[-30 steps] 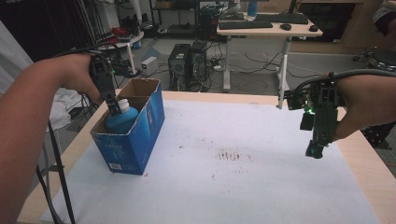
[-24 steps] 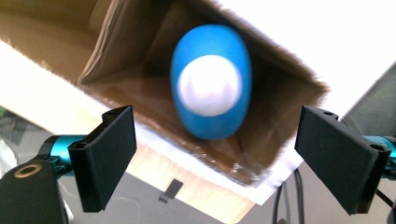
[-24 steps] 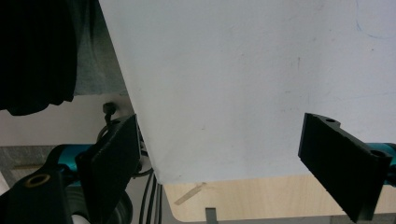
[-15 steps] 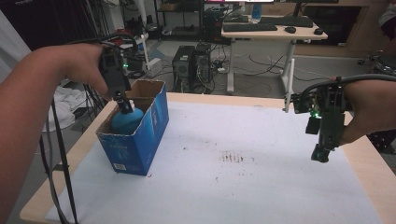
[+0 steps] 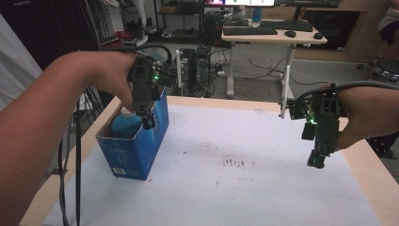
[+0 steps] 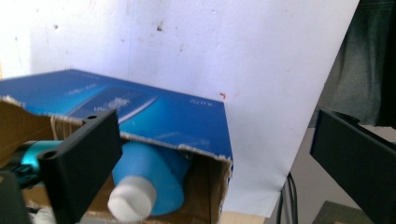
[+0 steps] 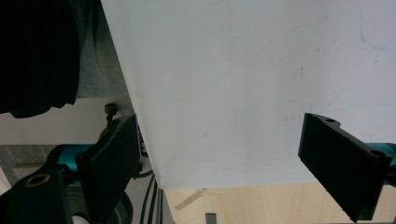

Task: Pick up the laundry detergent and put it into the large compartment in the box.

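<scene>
A blue cardboard box point(image 5: 136, 150) stands open-topped at the table's left, with a blue bottle point(image 5: 126, 125) inside. In the left gripper view the bottle point(image 6: 149, 175) lies in the box point(image 6: 154, 112) with its white cap point(image 6: 131, 198) toward the camera. My left gripper point(image 5: 145, 117) hangs over the box's right rim; its jaws have just been opening and stand wide point(image 6: 212, 133), with nothing pressed between them. At the right, my right gripper point(image 5: 317, 160) points down over the white sheet point(image 7: 243, 70), open point(image 7: 219, 140) and holding nothing.
The white sheet point(image 5: 244, 188) covers the wooden table point(image 5: 371, 165) and has dark smudges point(image 5: 233, 162) at its middle. Cables point(image 5: 70, 160) trail off the left edge. Behind the table stand a desk point(image 5: 273, 35) and computer towers point(image 5: 202, 70).
My left gripper has moved from the bottle in the box toward the box's right rim, and its jaws have opened. The bottle stays in the box. The right gripper has kept still.
</scene>
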Tool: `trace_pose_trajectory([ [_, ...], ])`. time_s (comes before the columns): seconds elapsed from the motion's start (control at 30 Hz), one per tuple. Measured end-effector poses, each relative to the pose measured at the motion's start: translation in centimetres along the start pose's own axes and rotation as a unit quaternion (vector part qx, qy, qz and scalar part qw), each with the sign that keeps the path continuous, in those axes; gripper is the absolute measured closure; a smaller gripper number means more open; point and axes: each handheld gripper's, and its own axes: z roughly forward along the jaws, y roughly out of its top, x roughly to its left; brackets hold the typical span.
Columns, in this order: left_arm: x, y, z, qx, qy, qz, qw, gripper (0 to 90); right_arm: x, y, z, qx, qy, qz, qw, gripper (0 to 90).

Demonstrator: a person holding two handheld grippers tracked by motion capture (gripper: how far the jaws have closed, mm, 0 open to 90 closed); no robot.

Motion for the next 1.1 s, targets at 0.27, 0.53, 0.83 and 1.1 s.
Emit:
trace_pose_trajectory([
  [0.27, -1.1, 2.1, 0.9, 0.003, -0.002, 0.046, 0.9989, 1.7, -0.1, 0.6, 0.3, 0.005, 0.003, -0.004, 1.0, 12.0],
  [0.53, -1.6, 3.5, 2.2, 0.002, -0.019, 0.074, 0.9971, 1.7, -0.1, 1.2, 0.5, 0.009, 0.004, -0.008, 0.9999, 12.0],
  [0.83, -2.1, 4.9, 2.8, 0.003, -0.024, 0.093, 0.9954, 1.7, -0.2, 1.0, 0.5, 0.008, 0.002, -0.006, 0.9999, 12.0],
  [1.1, -2.1, 5.2, 2.8, 0.004, -0.024, 0.093, 0.9953, 1.7, -0.3, 0.7, 0.5, 0.006, 0.004, -0.004, 1.0, 12.0],
])
